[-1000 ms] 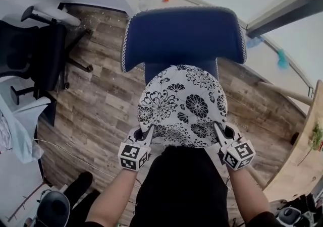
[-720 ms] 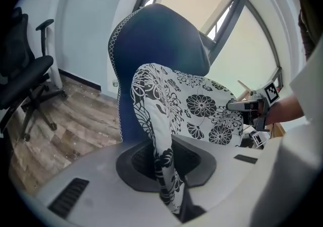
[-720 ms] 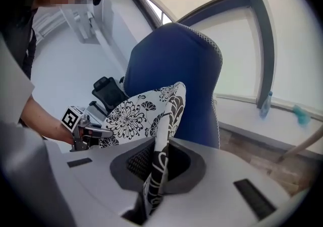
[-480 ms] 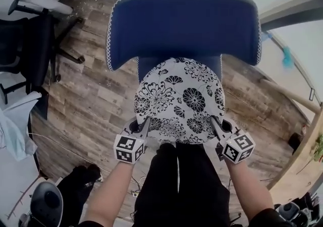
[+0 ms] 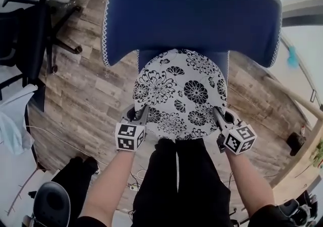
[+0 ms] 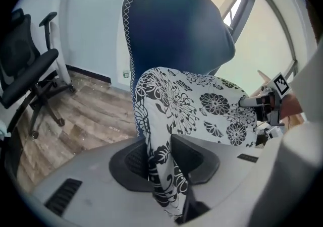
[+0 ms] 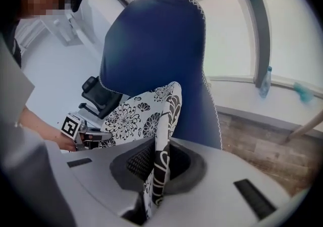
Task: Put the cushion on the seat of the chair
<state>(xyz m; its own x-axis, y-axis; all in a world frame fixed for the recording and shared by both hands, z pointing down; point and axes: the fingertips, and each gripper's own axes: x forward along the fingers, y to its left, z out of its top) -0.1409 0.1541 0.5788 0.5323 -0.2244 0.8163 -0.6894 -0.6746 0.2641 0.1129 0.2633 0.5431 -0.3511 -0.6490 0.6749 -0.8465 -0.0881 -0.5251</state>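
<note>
Left tongs have just been easing apart, with the cushion's near edge lying slack between the jaws. Right tongs are clamped on that same edge further right. Flowered black and white, the cushion lies on the seat of the blue chair, mid-frame, its far side against the backrest. Worn wood floor runs all round, with a black office chair at upper left.

- The cushion hides nearly all of the blue chair's seat from me.
- Its base lies out of sight underneath.
- The black office chair is cut by the head view's left edge.
- The bottle by the window is too small to read.
</note>
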